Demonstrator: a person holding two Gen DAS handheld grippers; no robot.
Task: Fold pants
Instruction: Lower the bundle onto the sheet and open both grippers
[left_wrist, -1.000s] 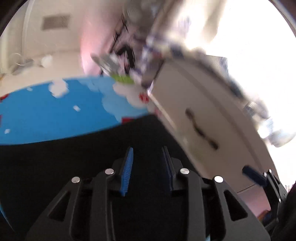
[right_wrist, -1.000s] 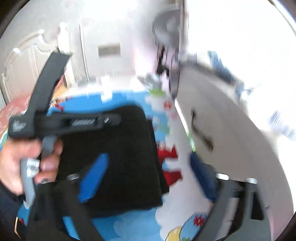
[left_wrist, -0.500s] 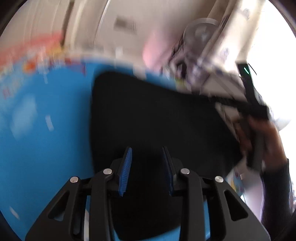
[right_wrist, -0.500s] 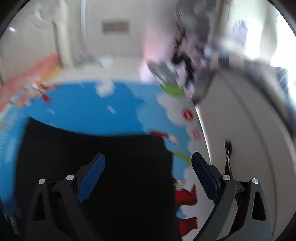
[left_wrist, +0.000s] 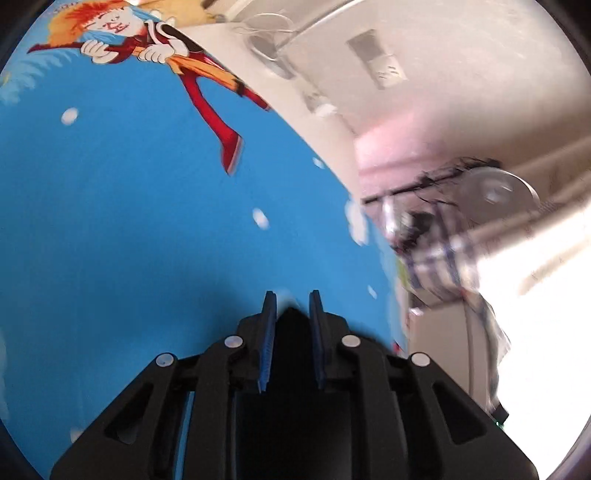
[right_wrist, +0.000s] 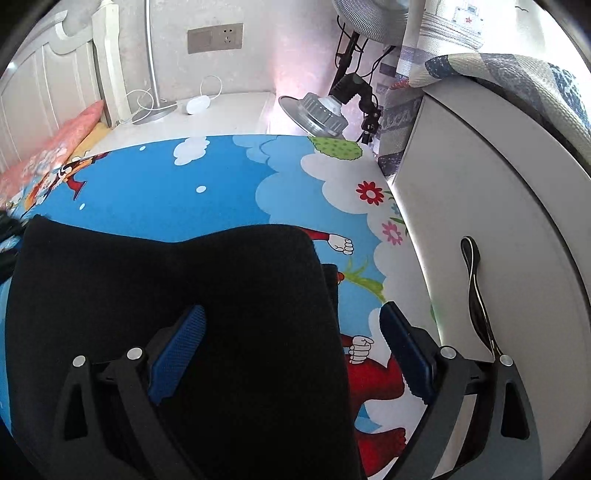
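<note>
the black pants (right_wrist: 177, 314) lie folded into a thick pad on the blue cartoon-print mat (right_wrist: 221, 192), their right edge near the white cabinet (right_wrist: 480, 206) but apart from it. the right gripper (right_wrist: 291, 354) hovers over that edge with its jaws spread wide, one blue pad above the fabric and the other above the mat, holding nothing. the left gripper (left_wrist: 291, 332) has its jaws drawn nearly together with dark cloth between them; whether they pinch it, i cannot tell.
</note>
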